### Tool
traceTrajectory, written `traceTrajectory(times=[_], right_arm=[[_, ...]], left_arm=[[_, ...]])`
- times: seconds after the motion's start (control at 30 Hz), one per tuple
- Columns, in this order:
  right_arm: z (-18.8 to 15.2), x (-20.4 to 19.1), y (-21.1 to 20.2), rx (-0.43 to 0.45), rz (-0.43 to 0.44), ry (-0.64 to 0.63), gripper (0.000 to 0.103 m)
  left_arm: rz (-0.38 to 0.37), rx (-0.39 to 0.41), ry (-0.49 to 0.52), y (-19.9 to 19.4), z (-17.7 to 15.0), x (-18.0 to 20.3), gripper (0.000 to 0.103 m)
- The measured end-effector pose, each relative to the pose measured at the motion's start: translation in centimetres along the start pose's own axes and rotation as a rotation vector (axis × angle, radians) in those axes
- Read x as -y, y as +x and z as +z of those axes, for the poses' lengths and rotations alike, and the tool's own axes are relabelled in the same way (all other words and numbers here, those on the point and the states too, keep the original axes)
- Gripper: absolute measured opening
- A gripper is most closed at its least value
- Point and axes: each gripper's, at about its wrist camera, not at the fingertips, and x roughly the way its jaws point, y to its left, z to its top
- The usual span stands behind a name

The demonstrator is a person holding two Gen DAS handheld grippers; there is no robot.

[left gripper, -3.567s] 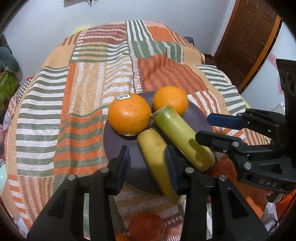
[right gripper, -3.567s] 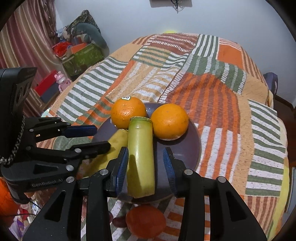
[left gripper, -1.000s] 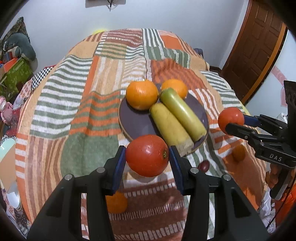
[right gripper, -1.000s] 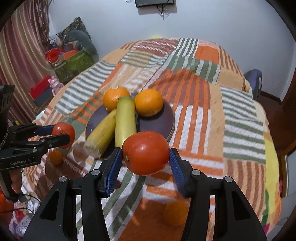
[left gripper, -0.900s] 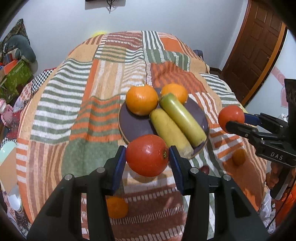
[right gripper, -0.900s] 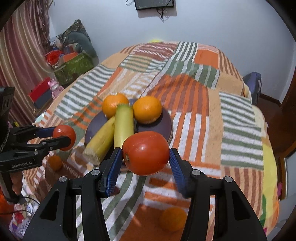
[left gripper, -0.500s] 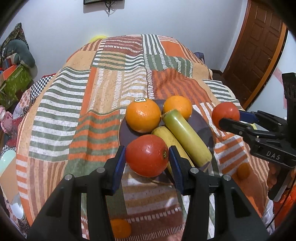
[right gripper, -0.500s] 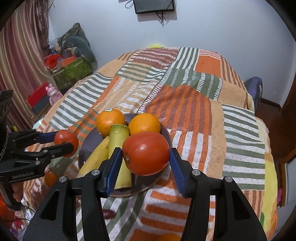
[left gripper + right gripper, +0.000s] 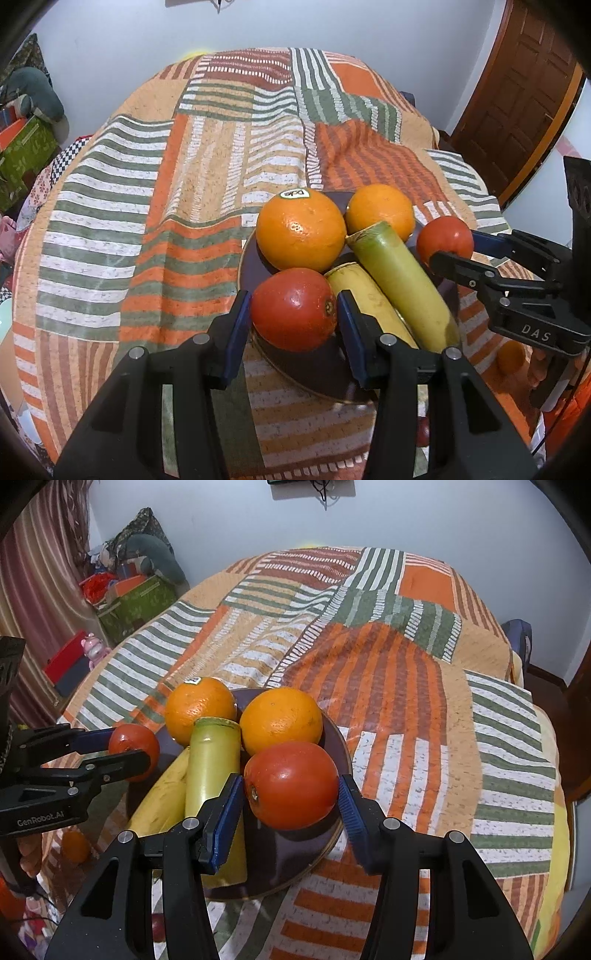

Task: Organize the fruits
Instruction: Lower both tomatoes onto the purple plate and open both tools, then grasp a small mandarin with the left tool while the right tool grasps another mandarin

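On my left, the left tongs (image 9: 294,309) were clamped on a smooth, glossy red tomato (image 9: 294,309), blue pads pressed to both its sides, held over the near left edge of the dark round plate (image 9: 248,263). In the right wrist view I read "GenRobot.AI" in pale letters on that tool's black body.

On the plate, the left orange (image 9: 301,229) had a pebbled skin and carried a small oval sticker with dark lettering I could not make out. Beside it lay a matte yellow banana (image 9: 369,301) with a blunt cut end, touching a longer, greener banana (image 9: 400,278) that ran toward the second orange (image 9: 380,215) at the back.

The right tongs (image 9: 291,785) gripped a second shiny tomato (image 9: 291,785), rounded and slightly flattened, over the plate's near right part, just in front of the right-hand orange. "DAS" was printed on that tool's body in the left wrist view.

Everything sat on a bed under a woven patchwork blanket (image 9: 199,155) of orange, green and white striped blocks. A small orange fruit (image 9: 510,355) lay low beyond the right tool, off the plate.
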Motion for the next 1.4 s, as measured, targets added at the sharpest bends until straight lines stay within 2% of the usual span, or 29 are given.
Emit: traceTrajectory(times=[0.37,0.63,0.8,1.0,1.17,1.4], right_arm=[[-0.3,0.3,1.6,-0.052,0.007,-0.009,0.049],[0.2,0.1,0.7,-0.025,0.006,-0.012,0.049],[0.5,0.1,-0.8,0.018,-0.011,-0.015,0.051],[-0.1,0.1,-3.1,0.05,-0.031,-0.015,0.051],[-1.0,0.4,-5.8,0.084,-0.054,-0.009,0.054],[-2.7,0.7,-9.0,0.12,-0.086,0.006,0.06]], left_arm=[[-0.008,-0.038,-0.004,1.7,0.1,-0.2,0.047],[-0.01,-0.052,-0.012,1.7,0.3,-0.2,0.048],[-0.015,-0.006,0.004,-0.4,0.3,0.4,0.06],[-0.001,0.054,0.016,-3.6,0.1,0.9,0.061],[0.017,0.106,0.006,-6.7,-0.7,0.6,0.067],[0.046,0.113,-0.01,-9.3,-2.7,-0.2,0.068]])
